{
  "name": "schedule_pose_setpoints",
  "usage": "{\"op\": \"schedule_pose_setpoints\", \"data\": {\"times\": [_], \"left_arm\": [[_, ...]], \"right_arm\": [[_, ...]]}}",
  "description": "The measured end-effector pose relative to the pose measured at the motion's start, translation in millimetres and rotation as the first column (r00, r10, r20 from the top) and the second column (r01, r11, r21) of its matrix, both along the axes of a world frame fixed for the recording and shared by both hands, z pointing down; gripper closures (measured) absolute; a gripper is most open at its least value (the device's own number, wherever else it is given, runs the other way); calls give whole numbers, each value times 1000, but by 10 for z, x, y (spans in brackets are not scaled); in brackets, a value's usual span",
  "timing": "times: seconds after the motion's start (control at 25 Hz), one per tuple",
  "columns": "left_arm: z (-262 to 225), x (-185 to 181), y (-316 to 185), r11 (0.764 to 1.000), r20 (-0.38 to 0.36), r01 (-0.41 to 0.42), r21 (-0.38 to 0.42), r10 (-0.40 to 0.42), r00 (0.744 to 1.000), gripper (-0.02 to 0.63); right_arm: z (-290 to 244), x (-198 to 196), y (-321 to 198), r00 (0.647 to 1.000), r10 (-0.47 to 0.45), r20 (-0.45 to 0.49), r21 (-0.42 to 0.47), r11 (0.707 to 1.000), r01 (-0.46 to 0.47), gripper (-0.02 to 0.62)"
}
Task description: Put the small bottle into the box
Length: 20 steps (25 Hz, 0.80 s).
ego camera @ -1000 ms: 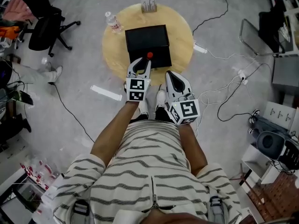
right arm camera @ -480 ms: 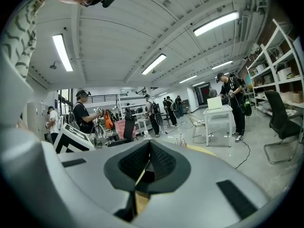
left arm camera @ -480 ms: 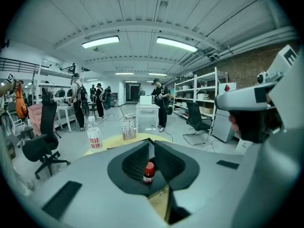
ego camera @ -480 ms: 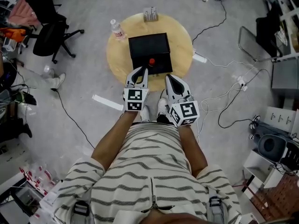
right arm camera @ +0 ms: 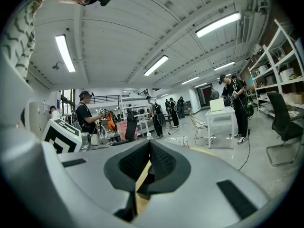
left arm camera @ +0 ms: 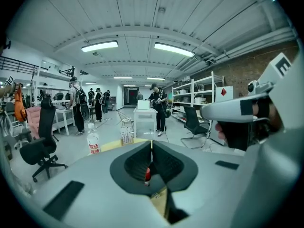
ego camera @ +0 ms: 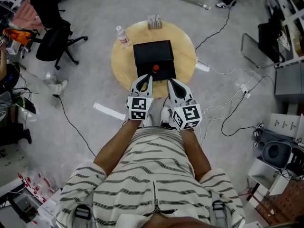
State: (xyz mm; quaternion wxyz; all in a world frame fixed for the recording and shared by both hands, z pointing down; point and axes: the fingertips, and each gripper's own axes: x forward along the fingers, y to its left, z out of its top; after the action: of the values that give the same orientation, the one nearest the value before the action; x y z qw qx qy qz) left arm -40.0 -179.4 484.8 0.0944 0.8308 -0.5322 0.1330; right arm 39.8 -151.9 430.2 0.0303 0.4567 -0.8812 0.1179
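Observation:
A small bottle with a red cap stands at the near side of the black box on the round wooden table. My left gripper hovers just short of the box. Its jaws have just been closing with nothing between them and now stand shut. In the left gripper view the bottle shows low behind the left gripper, apart from the pads. My right gripper hangs beside it to the right, shut and empty. In the right gripper view the right gripper has its tips together.
A clear water bottle and a small rack stand on the table's far side. A black office chair is at the left. Cables run across the floor on the right. Several people stand far off.
The left gripper has drawn back from the red-capped bottle and its jaws have come together. The bottle stays at the box. The right gripper has kept its place.

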Motion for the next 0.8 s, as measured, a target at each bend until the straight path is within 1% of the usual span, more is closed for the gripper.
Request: {"op": "schedule_pose_setpoints", "data": {"times": [0.36, 0.8], "left_arm": [[-139, -38, 90, 1000, -14, -16, 28, 16, 1000, 584], [-334, -4, 175, 997, -29, -34, 74, 36, 999, 584]], "right_arm": [[-25, -76, 12, 1000, -26, 11, 8, 1000, 26, 577], [-19, -72, -7, 999, -31, 14, 6, 1000, 31, 577]]}}
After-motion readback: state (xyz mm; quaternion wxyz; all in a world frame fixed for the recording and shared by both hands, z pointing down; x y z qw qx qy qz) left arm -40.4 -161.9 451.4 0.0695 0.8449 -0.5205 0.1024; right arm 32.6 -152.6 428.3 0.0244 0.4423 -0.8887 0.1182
